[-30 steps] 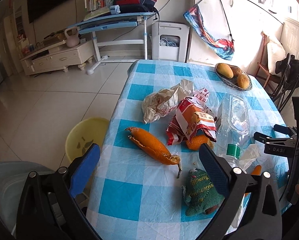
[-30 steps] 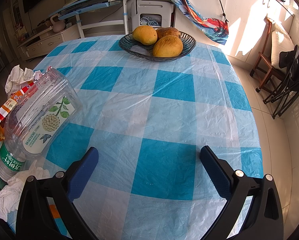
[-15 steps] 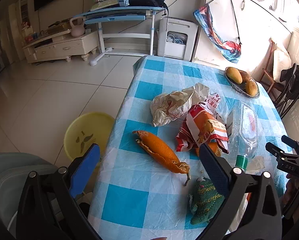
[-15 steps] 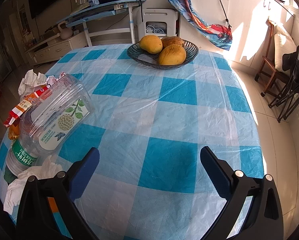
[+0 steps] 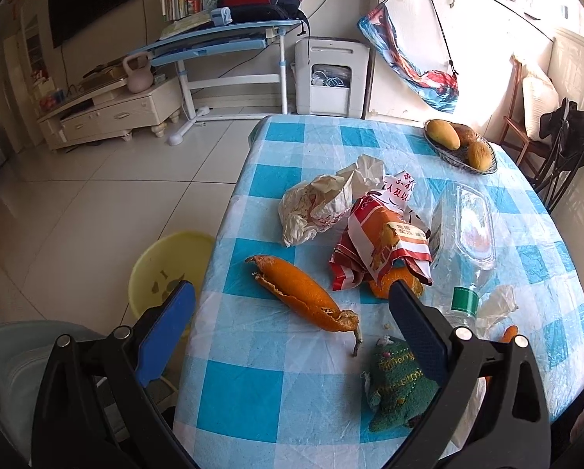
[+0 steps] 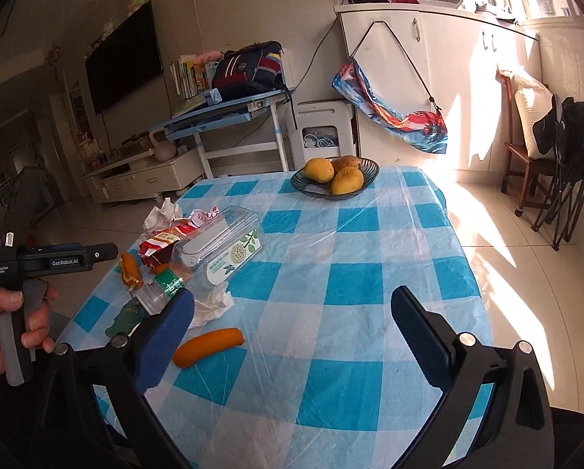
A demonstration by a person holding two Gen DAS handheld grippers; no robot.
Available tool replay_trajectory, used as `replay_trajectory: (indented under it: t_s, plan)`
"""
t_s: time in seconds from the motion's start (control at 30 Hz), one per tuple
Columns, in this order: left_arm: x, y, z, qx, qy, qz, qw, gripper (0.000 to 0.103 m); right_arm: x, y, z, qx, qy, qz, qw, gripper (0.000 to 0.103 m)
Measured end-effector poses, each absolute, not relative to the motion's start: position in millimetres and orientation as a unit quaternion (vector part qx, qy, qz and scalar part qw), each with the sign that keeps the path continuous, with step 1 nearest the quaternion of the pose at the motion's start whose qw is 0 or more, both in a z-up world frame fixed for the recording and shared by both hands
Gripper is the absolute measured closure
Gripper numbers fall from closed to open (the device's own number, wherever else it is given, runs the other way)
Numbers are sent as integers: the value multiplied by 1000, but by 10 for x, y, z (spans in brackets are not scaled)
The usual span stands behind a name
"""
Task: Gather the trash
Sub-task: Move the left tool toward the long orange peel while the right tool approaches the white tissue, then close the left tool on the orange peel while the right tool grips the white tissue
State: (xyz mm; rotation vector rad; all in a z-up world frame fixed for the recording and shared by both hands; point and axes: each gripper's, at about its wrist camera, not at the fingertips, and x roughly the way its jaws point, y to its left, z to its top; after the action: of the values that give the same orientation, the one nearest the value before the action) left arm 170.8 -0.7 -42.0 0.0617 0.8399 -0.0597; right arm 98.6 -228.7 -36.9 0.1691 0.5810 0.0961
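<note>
Trash lies on the blue-checked table point(image 5: 284, 391): an orange peel point(image 5: 299, 293), crumpled white paper point(image 5: 323, 203), a red-and-white wrapper point(image 5: 381, 246), an empty clear plastic bottle point(image 5: 463, 234) lying on its side, a white tissue point(image 5: 495, 305) and a green knitted piece point(image 5: 397, 387). My left gripper point(image 5: 292, 336) is open and empty, held above the table's near edge over the peel. My right gripper point(image 6: 292, 336) is open and empty, raised above the table's near right part. In the right wrist view the bottle point(image 6: 221, 250) and another orange peel point(image 6: 209, 346) lie to its left.
A yellow bin point(image 5: 166, 269) stands on the floor left of the table. A bowl of mangoes point(image 6: 334, 179) sits at the table's far end. A chair with a black bag point(image 6: 557, 156) stands to the right. The left hand-held tool point(image 6: 53, 260) shows in the right wrist view.
Both grippers have pulled back and risen from the table, so more of the room shows. The right gripper now sees the whole tabletop and the left tool. Nothing was grasped.
</note>
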Motion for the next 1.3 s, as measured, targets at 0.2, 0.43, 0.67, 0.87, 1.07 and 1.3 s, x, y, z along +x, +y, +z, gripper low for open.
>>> replay_trajectory:
  t_s: [0.2, 0.43, 0.67, 0.87, 1.07, 1.3]
  plan:
    - [1681, -25, -454, 37, 412, -37, 910, 7, 998, -2171, -429, 82, 289, 61, 952, 6]
    - [1723, 59, -512, 2, 428, -54, 902, 7, 994, -2109, -476, 79, 290, 72, 951, 6]
    - [1817, 188, -620, -43, 451, -48, 890, 7, 1025, -2106, -501, 88, 293, 81, 949, 6]
    - [1970, 365, -741, -100, 463, -18, 880, 7, 1054, -2111, -524, 97, 298, 89, 945, 6]
    - [2196, 242, -948, -74, 490, 10, 868, 33, 1049, -2028, -540, 87, 309, 104, 941, 6]
    - [2158, 44, -866, -40, 477, -21, 878, 84, 1057, -1916, -613, 64, 327, 119, 935, 6]
